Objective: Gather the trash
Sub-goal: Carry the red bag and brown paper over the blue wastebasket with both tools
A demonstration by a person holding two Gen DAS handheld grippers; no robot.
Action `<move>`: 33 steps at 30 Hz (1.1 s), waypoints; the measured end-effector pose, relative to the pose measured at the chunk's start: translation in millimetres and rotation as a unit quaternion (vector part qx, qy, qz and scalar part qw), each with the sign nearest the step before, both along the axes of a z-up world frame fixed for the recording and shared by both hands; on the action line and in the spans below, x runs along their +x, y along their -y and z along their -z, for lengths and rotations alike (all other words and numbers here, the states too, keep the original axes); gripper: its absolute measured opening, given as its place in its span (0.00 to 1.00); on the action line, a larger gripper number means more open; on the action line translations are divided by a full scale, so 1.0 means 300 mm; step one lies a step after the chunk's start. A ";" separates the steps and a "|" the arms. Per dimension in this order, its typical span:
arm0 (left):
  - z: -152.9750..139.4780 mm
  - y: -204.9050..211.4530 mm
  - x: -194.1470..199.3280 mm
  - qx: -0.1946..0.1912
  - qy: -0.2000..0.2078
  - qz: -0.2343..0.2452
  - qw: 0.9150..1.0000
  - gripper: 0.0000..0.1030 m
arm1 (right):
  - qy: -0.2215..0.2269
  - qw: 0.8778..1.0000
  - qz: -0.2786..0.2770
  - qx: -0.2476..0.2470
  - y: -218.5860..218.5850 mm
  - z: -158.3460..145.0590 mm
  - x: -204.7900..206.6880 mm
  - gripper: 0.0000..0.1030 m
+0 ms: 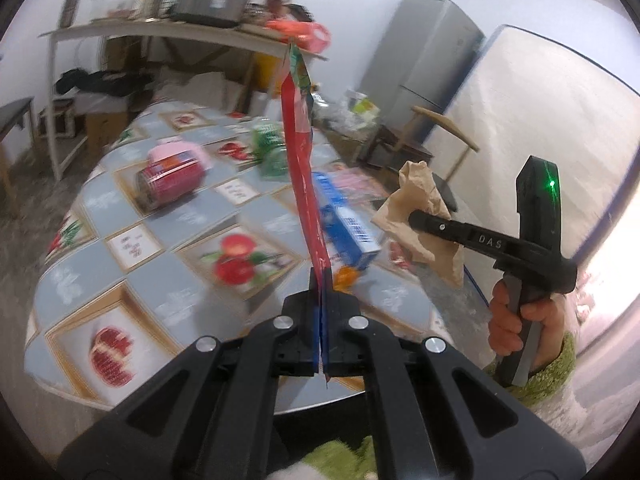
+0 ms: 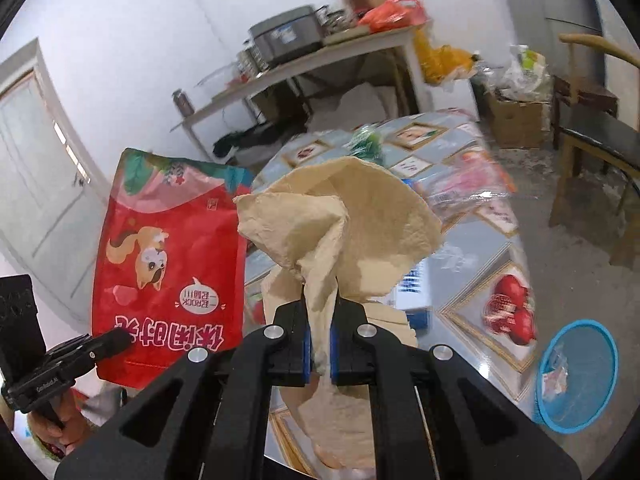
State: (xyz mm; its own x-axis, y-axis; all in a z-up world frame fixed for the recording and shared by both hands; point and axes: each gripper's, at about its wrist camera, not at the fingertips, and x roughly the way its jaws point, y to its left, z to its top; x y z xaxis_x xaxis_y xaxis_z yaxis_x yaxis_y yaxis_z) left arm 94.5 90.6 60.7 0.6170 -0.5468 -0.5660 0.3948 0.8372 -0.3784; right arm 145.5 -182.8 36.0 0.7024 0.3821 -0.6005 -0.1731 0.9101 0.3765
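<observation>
My left gripper (image 1: 321,280) is shut on the bottom edge of a flat red snack bag (image 1: 298,152), which stands edge-on above the table in the left wrist view. The right wrist view shows the same red snack bag (image 2: 168,264) broadside, with a cartoon squirrel on it, pinched at its lower left corner by the left gripper (image 2: 120,338). My right gripper (image 2: 320,312) is shut on a crumpled brown paper (image 2: 320,228) held above the table. That brown paper (image 1: 420,216) and the right gripper (image 1: 414,218) also appear at the right of the left wrist view.
On the round table with the fruit-patterned cloth (image 1: 180,216) lie a pink and red package (image 1: 172,176), a green wrapper (image 1: 268,148), a blue box (image 1: 344,224) and an orange scrap (image 1: 346,278). A blue mesh basket (image 2: 576,376) with some trash stands on the floor. A wooden chair (image 2: 592,136) is nearby.
</observation>
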 end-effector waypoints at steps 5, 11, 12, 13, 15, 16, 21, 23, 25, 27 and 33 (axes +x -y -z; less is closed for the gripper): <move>-0.034 0.182 0.049 0.005 0.009 0.069 0.998 0.00 | 0.009 0.998 0.064 0.013 0.191 -0.001 -0.089 0.06; -0.032 0.470 0.148 -0.004 -0.019 0.164 0.986 0.00 | -0.002 0.986 0.167 0.015 0.470 0.047 -0.203 0.06; -0.023 0.543 0.172 -0.005 -0.030 0.187 0.982 0.00 | -0.009 0.981 0.193 0.016 0.534 0.071 -0.227 0.06; -0.018 0.595 0.186 -0.002 -0.040 0.200 0.979 0.00 | -0.016 0.977 0.212 0.017 0.580 0.090 -0.245 0.06; 0.018 0.745 0.228 0.004 -0.072 0.239 0.968 0.00 | -0.037 0.966 0.255 0.020 0.691 0.151 -0.284 0.06; 0.033 0.805 0.240 0.011 -0.083 0.250 0.965 0.00 | -0.047 0.961 0.271 0.022 0.733 0.179 -0.299 0.06; 0.184 1.130 0.306 0.062 -0.146 0.303 0.940 0.00 | -0.122 0.929 0.345 0.052 0.964 0.406 -0.352 0.06; 0.280 1.267 0.336 0.089 -0.184 0.317 0.926 0.00 | -0.150 0.918 0.361 0.073 1.033 0.501 -0.359 0.06; 0.378 1.386 0.357 0.123 -0.216 0.320 0.914 0.00 | -0.180 0.905 0.376 0.089 1.096 0.611 -0.355 0.06; 0.464 1.481 0.372 0.149 -0.233 0.326 0.904 0.00 | -0.207 0.892 0.387 0.108 1.146 0.712 -0.341 0.06; 0.657 1.703 0.405 0.226 -0.239 0.325 0.887 0.00 | -0.252 0.871 0.403 0.123 1.258 0.920 -0.245 0.07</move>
State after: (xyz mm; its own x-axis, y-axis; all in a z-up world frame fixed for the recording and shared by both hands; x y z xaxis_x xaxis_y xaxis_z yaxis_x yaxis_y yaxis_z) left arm 216.0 -420.2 -136.4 -0.1144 -0.3489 -0.9301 0.7352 0.6000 -0.3155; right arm 72.0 -560.1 -240.0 0.4725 0.0468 -0.8801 0.7290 0.5404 0.4201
